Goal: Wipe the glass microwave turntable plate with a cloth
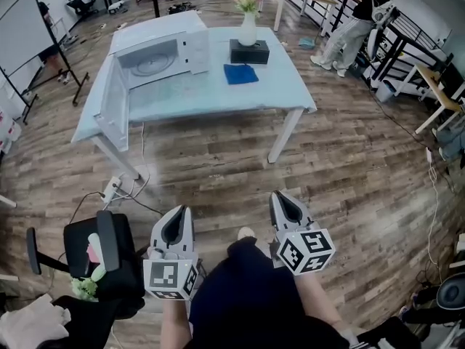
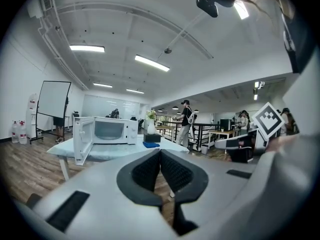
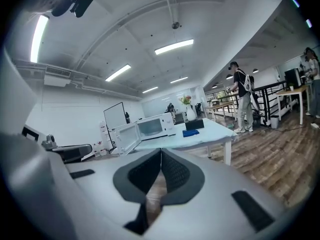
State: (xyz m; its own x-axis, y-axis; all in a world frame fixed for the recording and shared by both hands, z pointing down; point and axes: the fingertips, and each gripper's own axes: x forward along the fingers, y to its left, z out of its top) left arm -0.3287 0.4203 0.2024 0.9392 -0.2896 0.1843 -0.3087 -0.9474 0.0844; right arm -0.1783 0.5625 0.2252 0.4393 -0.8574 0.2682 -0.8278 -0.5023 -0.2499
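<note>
The white microwave (image 1: 156, 57) stands on the far table (image 1: 218, 97) with its door (image 1: 114, 111) swung open to the left. The glass turntable plate (image 1: 152, 65) lies inside it. A folded blue cloth (image 1: 240, 73) rests on the table to the microwave's right. My left gripper (image 1: 180, 211) and right gripper (image 1: 282, 196) hover over the floor well short of the table, both shut and empty. In the left gripper view, the left gripper (image 2: 160, 152) points toward the microwave (image 2: 107, 130) and cloth (image 2: 150, 144). The right gripper (image 3: 161, 152) faces the microwave (image 3: 150, 127) and cloth (image 3: 191, 132).
A black box (image 1: 249, 51) and a white vase of flowers (image 1: 248, 27) stand behind the cloth. A black office chair (image 1: 102, 257) sits at my lower left, with a power strip (image 1: 111, 190) and cables on the floor. A whiteboard (image 1: 25, 42) stands far left. A person (image 1: 356, 20) stands at the back right.
</note>
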